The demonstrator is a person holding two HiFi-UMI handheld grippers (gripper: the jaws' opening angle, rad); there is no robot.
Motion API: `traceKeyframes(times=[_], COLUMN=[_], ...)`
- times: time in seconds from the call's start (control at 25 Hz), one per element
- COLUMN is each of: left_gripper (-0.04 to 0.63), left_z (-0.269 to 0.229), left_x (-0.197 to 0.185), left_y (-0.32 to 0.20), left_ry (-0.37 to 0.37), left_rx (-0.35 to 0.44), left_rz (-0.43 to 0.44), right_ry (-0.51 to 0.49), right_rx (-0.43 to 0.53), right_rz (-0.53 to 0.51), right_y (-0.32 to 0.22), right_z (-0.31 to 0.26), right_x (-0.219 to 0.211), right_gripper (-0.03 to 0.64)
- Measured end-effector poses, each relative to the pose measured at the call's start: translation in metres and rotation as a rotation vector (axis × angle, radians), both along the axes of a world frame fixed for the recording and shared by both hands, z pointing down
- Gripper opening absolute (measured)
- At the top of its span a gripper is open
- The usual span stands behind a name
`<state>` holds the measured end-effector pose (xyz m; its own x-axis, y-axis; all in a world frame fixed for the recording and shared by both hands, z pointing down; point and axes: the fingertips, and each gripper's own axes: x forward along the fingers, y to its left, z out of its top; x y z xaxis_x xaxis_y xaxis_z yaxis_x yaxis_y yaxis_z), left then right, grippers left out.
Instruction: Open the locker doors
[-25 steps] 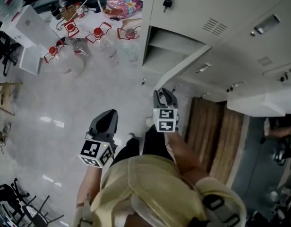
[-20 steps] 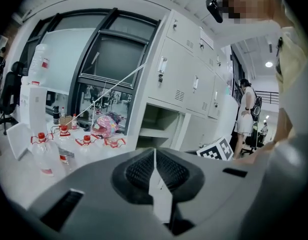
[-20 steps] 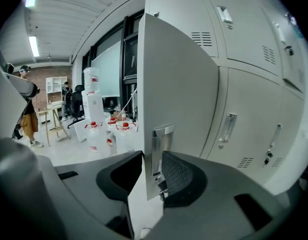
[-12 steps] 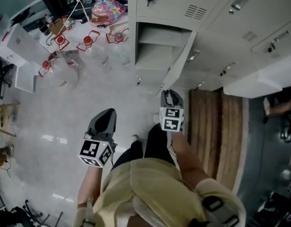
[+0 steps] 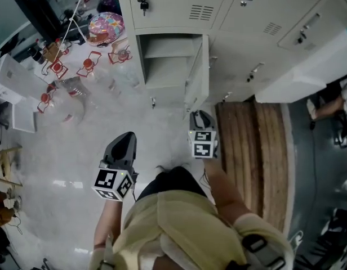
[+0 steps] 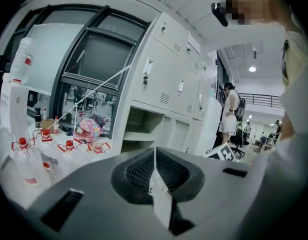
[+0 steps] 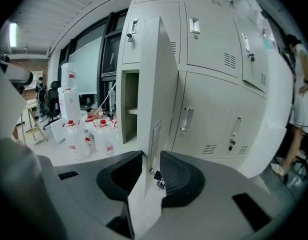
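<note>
A grey bank of lockers [image 5: 179, 4] fills the top of the head view. One lower compartment [image 5: 165, 66] stands open, its door [image 5: 197, 75] swung out towards me. My right gripper [image 5: 200, 117] is at that door's free edge. In the right gripper view the door [image 7: 156, 74] runs edge-on between the jaws of the right gripper [image 7: 151, 171], which close against it. My left gripper [image 5: 124, 145] hangs over the floor to the left, away from the lockers. Seen in its own view, the left gripper [image 6: 154, 176] is shut with nothing in it.
Water jugs with red caps [image 5: 66, 94] and a colourful bag [image 5: 106, 26] sit on the floor left of the lockers. Keys [image 5: 142, 1] hang from an upper locker. A wooden strip [image 5: 249, 151] lies to the right. A person [image 6: 229, 114] stands further along the row.
The locker door has swung further open, from slanted to nearly square to the locker front, with my right gripper staying at its edge. The left gripper has barely moved.
</note>
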<state>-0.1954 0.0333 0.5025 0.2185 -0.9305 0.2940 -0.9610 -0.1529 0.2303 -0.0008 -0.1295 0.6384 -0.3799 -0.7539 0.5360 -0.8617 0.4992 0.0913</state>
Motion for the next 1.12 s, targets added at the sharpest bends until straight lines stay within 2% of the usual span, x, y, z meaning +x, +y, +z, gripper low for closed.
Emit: traceKeyframes(times=[0.16,0.44,0.88,1.12], left_gripper=[0.006,0.006,0.006,0.006], left_z=[-0.002,-0.005,-0.025,-0.049], left_x=[0.003,0.022,0.043,0.048], left_y=[-0.009,-0.026,-0.045,-0.050], left_ry=[0.005,0.021,0.028,-0.038], left_rx=[-0.002,-0.007,0.003,0.041], left_rz=[-0.009,-0.013,-0.037,-0.041], right_ry=[-0.004,-0.019,-0.114,-0.192], right_rx=[-0.007,0.008,0.055,0.105], right_rz=[0.015,-0.020,-0.090,-0.078], right_y=[-0.001,-0.002,0.019,0.024], right_z=[-0.001,-0.016,-0.081,-0.125], right_x=[0.012,0.026,0.040,0.056], right_gripper=[0.107,0.107,0.107,0.107])
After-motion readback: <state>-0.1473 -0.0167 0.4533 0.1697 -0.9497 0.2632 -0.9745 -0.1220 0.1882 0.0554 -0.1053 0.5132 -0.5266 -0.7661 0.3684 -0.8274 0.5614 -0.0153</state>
